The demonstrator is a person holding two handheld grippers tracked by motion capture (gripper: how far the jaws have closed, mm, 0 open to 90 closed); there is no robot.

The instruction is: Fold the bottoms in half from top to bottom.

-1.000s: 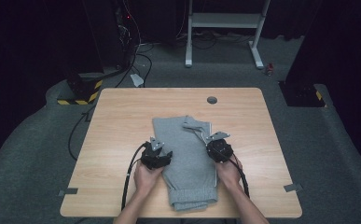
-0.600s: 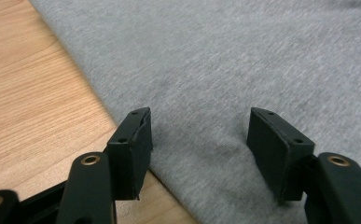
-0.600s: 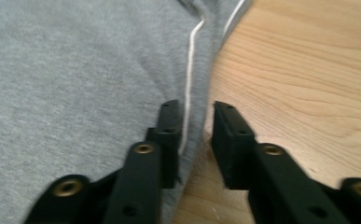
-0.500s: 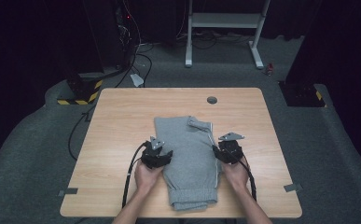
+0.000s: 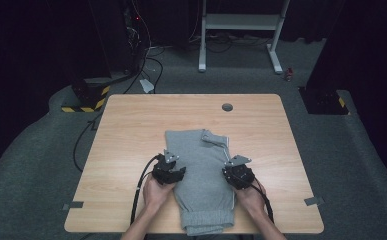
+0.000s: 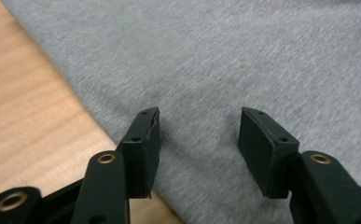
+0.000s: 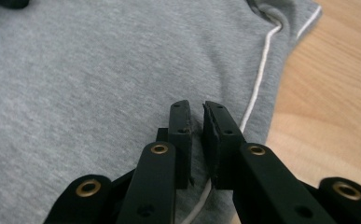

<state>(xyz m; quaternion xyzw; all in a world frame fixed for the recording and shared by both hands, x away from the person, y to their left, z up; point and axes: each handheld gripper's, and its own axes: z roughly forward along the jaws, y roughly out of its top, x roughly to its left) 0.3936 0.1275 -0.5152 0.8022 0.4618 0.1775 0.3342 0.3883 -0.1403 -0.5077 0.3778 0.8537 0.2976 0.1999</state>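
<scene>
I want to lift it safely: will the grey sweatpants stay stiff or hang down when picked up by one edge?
The grey sweatpants will probably droop: soft knit fabric, lying folded flat. The layers may slide apart. They look light.

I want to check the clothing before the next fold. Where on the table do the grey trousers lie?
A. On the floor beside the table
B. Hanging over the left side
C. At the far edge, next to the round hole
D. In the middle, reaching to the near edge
D: in the high view the grey trousers lie along the middle of the table, and their cuffs reach the near edge.
</scene>
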